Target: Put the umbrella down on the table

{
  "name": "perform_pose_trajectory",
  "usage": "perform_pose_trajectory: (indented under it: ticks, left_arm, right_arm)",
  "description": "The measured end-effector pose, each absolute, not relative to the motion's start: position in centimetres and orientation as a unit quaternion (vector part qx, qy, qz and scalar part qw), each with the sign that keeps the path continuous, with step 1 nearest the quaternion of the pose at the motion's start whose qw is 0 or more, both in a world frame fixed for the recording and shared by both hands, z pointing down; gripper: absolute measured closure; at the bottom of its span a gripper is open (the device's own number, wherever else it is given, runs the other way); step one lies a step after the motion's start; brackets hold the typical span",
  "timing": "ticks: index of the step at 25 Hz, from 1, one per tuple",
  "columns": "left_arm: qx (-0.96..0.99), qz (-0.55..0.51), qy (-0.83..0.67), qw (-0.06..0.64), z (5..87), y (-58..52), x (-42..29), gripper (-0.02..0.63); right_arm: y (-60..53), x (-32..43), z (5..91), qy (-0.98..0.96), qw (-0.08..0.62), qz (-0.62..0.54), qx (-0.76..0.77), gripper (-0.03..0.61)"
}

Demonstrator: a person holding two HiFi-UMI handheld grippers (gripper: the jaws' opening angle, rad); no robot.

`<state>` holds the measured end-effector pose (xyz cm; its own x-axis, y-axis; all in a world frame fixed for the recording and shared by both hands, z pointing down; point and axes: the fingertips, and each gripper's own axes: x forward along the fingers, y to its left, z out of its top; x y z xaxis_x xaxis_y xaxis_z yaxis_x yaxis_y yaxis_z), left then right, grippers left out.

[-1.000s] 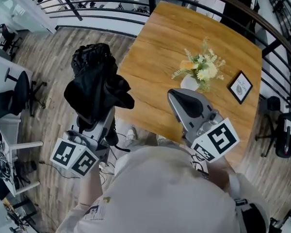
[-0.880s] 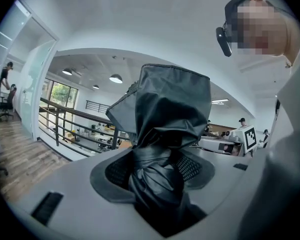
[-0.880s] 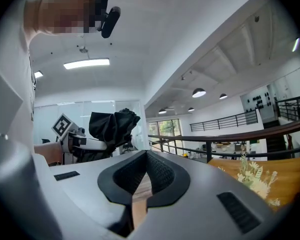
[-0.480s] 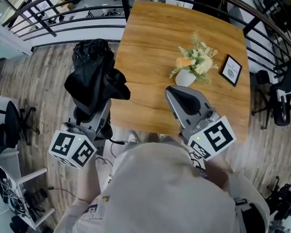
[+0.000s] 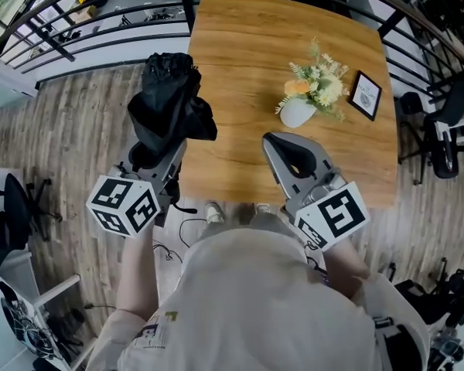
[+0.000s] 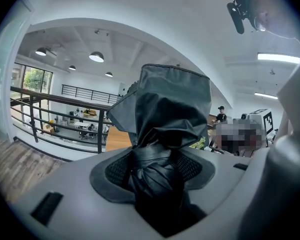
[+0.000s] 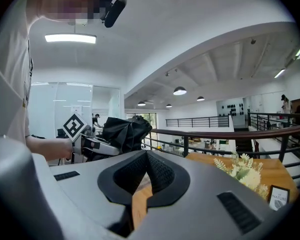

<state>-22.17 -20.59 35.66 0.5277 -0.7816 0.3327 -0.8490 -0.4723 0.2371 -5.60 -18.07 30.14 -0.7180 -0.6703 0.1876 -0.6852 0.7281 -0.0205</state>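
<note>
Umbrella blk, bunched, held up at desk L edge, shaft hidden in fabric | L gripper fingers clamped on it, tips hidden in head view | R gripper fingers closed, empty, over desk near edge | framed card txt unreadable

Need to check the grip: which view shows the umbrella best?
Left gripper view: the umbrella sits close up, clamped in the left gripper. Head view shows it whole from above; right gripper view, small and distant.

shirt: pale cream, short-sleeved | right gripper: grey, black-white marker cube
</note>
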Motion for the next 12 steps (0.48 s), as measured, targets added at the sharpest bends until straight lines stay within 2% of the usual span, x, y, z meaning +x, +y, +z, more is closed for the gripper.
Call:
perform_pose_trajectory:
  ticks: [12]
  left_arm:
    - [0.837, 0.154, -0.440, 0.285, 47.2, -24.2, -20.4, 0.370]
  right_arm:
    - [-19.6, -4.5, 36.6, -0.910, 0.132, 0.097, 0.381, 0.551]
